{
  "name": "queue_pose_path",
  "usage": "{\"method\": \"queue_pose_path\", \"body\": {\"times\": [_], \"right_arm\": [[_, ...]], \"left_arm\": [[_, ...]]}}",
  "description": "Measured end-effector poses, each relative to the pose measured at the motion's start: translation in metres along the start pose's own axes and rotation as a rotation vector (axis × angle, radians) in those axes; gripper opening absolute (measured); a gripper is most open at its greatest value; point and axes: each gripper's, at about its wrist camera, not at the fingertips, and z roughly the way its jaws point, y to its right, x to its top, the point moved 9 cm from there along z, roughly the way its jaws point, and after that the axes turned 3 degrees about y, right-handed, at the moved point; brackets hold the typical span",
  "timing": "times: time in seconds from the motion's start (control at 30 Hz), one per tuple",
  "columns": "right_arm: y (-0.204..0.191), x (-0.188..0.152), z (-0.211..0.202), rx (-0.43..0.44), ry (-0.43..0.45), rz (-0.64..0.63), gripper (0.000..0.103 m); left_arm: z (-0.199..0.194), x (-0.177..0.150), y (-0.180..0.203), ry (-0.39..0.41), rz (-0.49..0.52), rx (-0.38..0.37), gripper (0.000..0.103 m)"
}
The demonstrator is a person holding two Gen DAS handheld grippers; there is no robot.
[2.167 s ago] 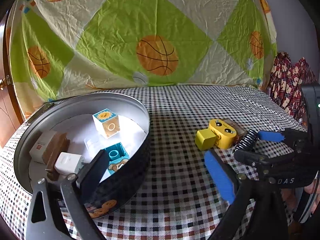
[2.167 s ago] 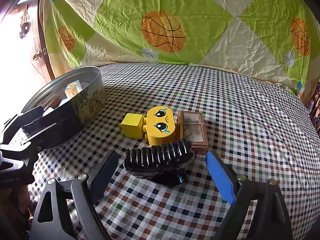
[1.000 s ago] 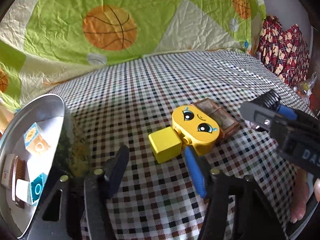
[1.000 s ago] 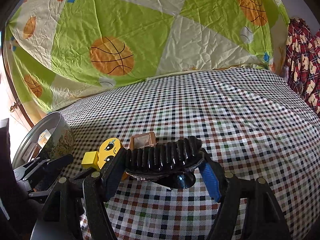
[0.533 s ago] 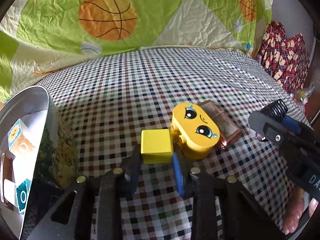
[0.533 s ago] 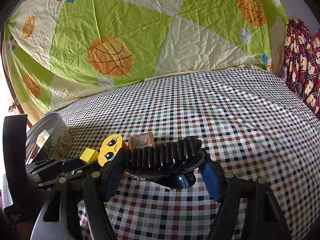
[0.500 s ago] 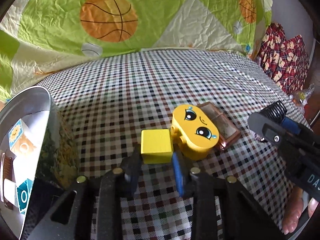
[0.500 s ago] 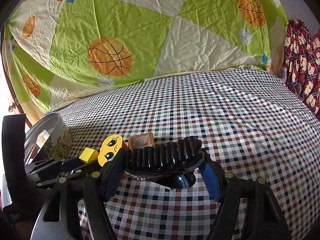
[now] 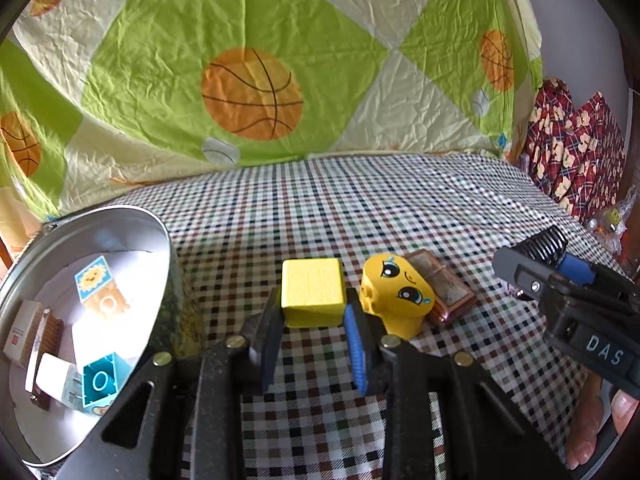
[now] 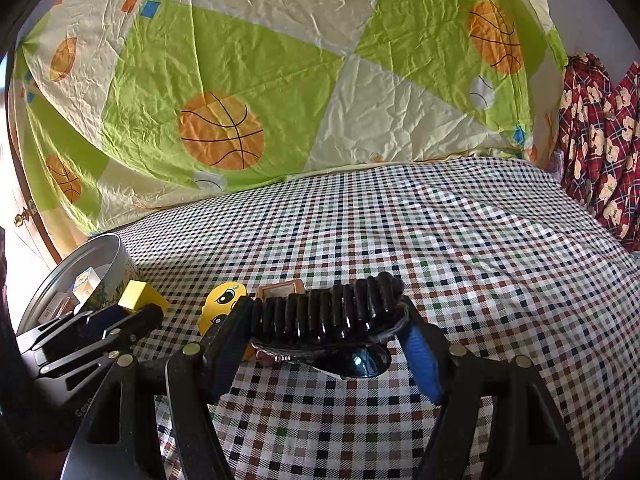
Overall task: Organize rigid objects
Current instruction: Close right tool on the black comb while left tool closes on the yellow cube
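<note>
The left gripper (image 9: 312, 332) is clenched on the yellow cube (image 9: 312, 295) by its flat opposite sides, lifted just beside the round tin (image 9: 168, 248); the cube looks light, stiff and smooth. The right gripper (image 10: 324, 340) grasps the black hair claw clip (image 10: 326, 312) endwise. The tin holds several toy blocks (image 9: 100, 292).
</note>
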Motion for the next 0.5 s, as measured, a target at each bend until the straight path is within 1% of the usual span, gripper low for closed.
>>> {"method": "queue_pose_path", "body": {"times": [0.13, 0.5], "right_arm": [[-0.001, 0.002, -0.005, -0.009, 0.026, -0.006, 0.072], [0.001, 0.006, -0.011, -0.01, 0.063, 0.004, 0.072]], "left_arm": [[-0.007, 0.004, -0.002, 0.039, -0.002, 0.017, 0.028], [-0.026, 0.011, -0.009, 0.133, -0.015, 0.057, 0.028]]}}
